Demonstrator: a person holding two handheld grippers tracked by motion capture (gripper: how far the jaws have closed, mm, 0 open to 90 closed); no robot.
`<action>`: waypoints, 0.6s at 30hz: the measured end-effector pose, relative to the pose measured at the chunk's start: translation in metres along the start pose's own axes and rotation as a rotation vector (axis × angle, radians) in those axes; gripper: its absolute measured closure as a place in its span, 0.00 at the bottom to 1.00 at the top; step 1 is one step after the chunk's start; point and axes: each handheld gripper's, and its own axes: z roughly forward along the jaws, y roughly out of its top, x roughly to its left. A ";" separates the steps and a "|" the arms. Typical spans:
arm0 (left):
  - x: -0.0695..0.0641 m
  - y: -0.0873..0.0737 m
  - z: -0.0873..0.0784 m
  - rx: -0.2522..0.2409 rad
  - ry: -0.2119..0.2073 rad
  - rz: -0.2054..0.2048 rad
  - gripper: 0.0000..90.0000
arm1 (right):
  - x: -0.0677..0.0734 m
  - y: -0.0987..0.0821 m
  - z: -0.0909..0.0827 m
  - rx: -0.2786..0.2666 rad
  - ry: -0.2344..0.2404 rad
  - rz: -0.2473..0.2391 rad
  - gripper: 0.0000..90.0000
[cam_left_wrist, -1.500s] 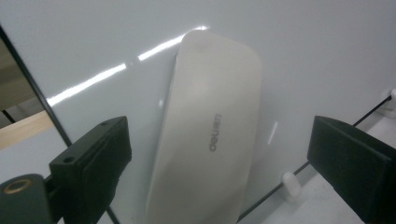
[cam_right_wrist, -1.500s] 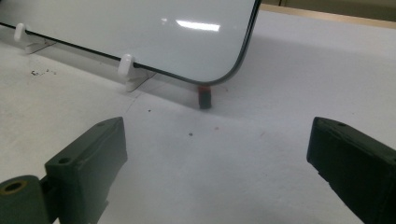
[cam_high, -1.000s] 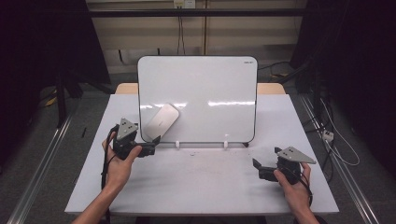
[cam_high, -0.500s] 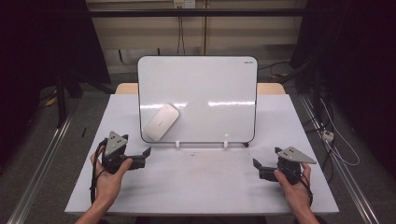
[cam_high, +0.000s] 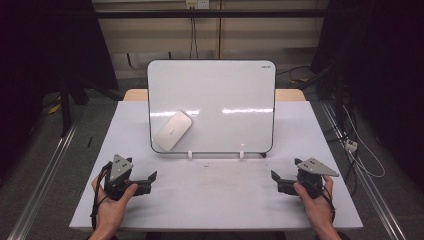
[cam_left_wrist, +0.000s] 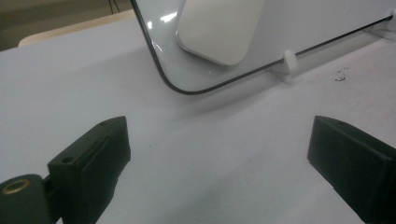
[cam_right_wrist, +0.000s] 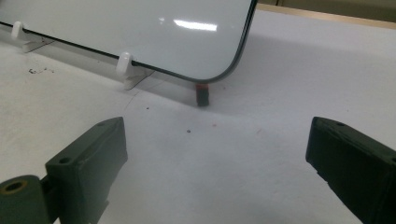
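Observation:
A white whiteboard (cam_high: 215, 100) with a dark rim stands upright on white clip feet (cam_left_wrist: 288, 63) at the middle of the table. A white oblong eraser (cam_high: 172, 131) clings to its lower left area, also seen as the eraser (cam_left_wrist: 219, 28) in the left gripper view. My left gripper (cam_high: 149, 181) rests low at the front left, open and empty, its jaws pointing toward the board's lower left corner (cam_left_wrist: 177, 86). My right gripper (cam_high: 278, 182) sits at the front right, open with nothing in it. A small dark stub with a red top (cam_right_wrist: 202, 94) stands under the board's lower right corner.
The white table (cam_high: 220, 200) has bare surface between the two grippers and in front of the board. A few dark specks (cam_left_wrist: 341, 74) lie near a clip foot. Metal rails (cam_high: 45, 170) and cables (cam_high: 360, 150) run along the floor on both sides.
My left gripper has drawn back from beside the eraser on the board to the front left of the table. The eraser stays on the board. The right gripper has not moved.

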 end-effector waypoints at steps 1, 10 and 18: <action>0.001 -0.001 -0.001 0.004 0.003 0.008 0.07 | 0.000 0.000 0.000 0.001 0.000 0.001 0.06; 0.003 -0.010 -0.010 -0.037 0.036 0.011 0.06 | -0.001 -0.001 -0.002 -0.002 -0.012 0.007 0.06; 0.003 -0.012 -0.005 -0.020 0.044 0.018 0.06 | -0.002 -0.002 -0.002 0.002 -0.013 0.009 0.06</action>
